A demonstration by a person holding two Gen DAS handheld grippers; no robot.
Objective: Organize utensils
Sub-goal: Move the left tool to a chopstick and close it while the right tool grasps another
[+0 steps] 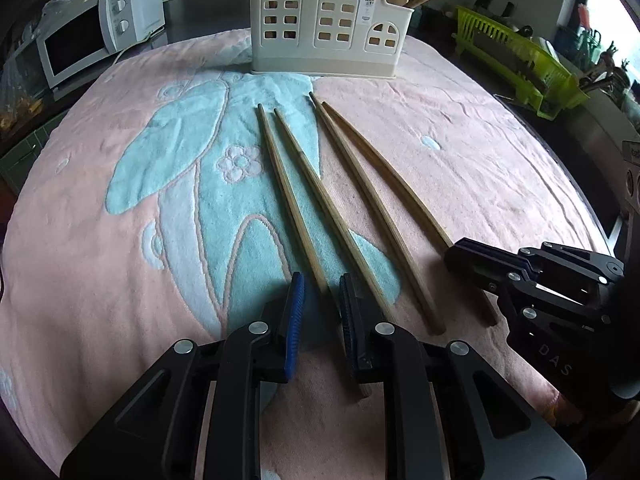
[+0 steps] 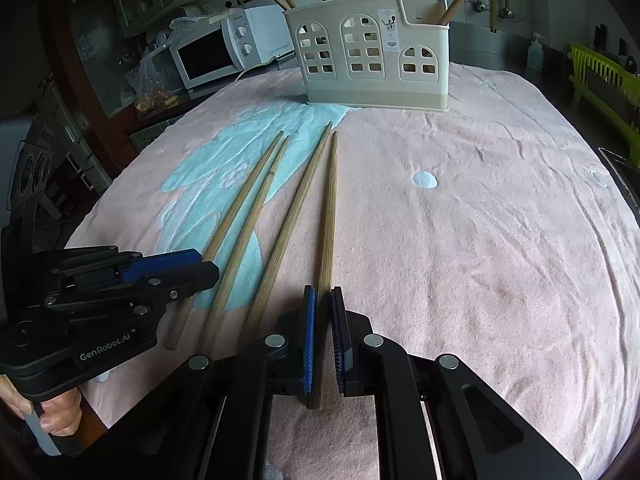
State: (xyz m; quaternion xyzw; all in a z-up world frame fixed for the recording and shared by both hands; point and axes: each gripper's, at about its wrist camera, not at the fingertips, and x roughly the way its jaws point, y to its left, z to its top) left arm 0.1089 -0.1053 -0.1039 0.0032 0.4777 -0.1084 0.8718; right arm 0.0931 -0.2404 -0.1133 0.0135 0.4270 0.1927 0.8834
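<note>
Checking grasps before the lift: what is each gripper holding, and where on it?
The right gripper clamps the rightmost chopstick near its thick near end. The left gripper straddles the leftmost chopstick there; its grip cannot be told.

Found four long wooden chopsticks (image 1: 360, 188) lying side by side on a pink-and-blue terry towel (image 1: 480, 160) spread over the surface, thin ends toward the far edge. Noted a cream plastic utensil holder with arched cut-outs (image 1: 324, 24) standing on the towel behind them, more wooden sticks inside. Saw a white microwave (image 1: 76, 44) beyond the towel at far left, a lime-green plastic dish rack (image 1: 520, 56) at far right. Placed the left gripper (image 1: 322, 280) with its fingers either side of the leftmost chopstick (image 1: 284, 188), the right gripper (image 2: 323, 292) at the rightmost chopstick (image 2: 329, 208), near ends.
</note>
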